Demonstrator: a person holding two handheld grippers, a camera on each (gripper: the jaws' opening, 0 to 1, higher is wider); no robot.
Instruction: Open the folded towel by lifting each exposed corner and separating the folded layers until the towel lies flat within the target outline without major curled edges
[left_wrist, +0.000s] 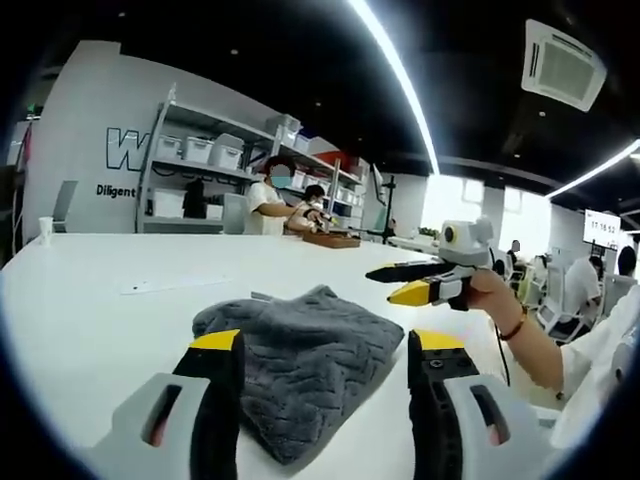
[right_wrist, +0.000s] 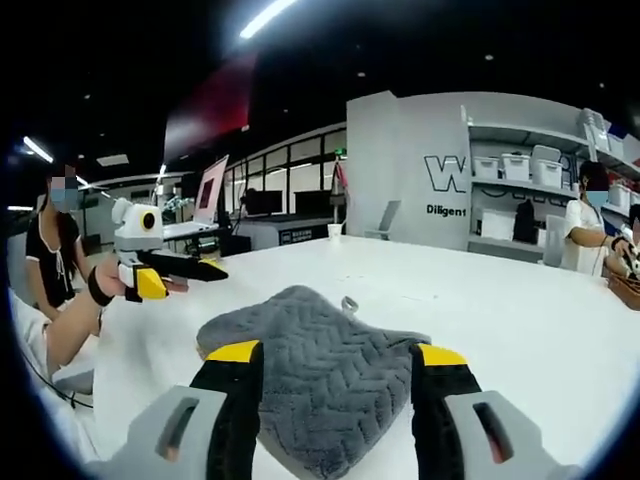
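Left gripper view: a white table (left_wrist: 90, 300) stands in an office with storage shelves (left_wrist: 200, 165) against a grey wall beyond it and seated people behind the far edge. On the table lies the folded grey towel (left_wrist: 300, 365), thick, with a herringbone weave and a small loop at its far edge. The left gripper (left_wrist: 325, 345) hangs over the towel's near edge, jaws spread wide, holding nothing. The right gripper (right_wrist: 335, 355) hovers above the towel likewise, jaws wide apart and empty.
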